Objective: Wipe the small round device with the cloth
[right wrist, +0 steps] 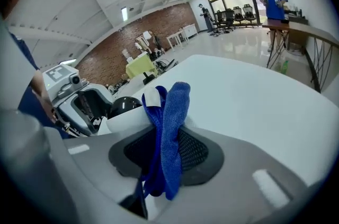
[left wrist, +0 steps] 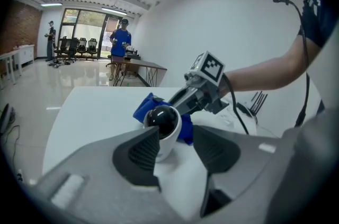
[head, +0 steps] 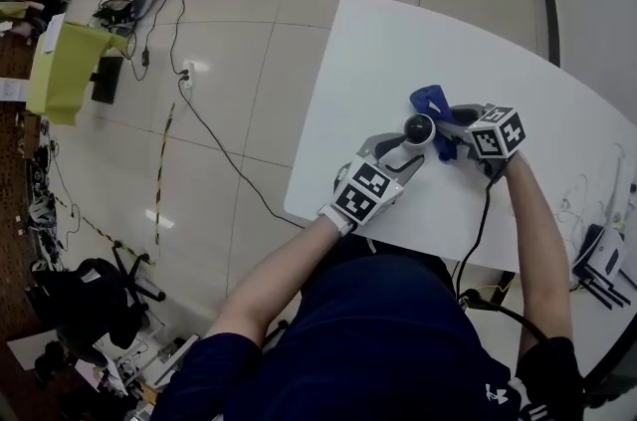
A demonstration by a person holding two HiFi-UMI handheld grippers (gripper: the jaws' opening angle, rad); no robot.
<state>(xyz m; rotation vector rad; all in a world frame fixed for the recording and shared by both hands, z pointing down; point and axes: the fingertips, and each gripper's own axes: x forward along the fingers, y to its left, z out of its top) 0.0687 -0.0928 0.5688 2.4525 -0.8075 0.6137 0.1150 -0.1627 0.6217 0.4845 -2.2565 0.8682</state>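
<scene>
Grippers, going left to right. The left gripper (head: 406, 150) has its jaws spread pretty wide, and the small round device (head: 419, 127) stands right at the tips. In the left gripper view the device (left wrist: 164, 125), a white body with a glossy black dome on top, sits close against the left pad (left wrist: 142, 150). There's a clear gap to the other pad, so it's not squeezed, just loosely bracketed.

The device is on the white table (head: 398, 41), nearer the person's edge than the far one and well in from the corners.

Next over is the blue cloth (head: 430, 101), bunched up against the far and right side of the device. It looks like it's touching the white body.

The right gripper (head: 450, 138) is clenched on that cloth. In the right gripper view the cloth (right wrist: 172, 133) is pinched between the two dark pads, with a fold sticking up past the tips and the black dome (right wrist: 124, 105) just to its left.
</scene>
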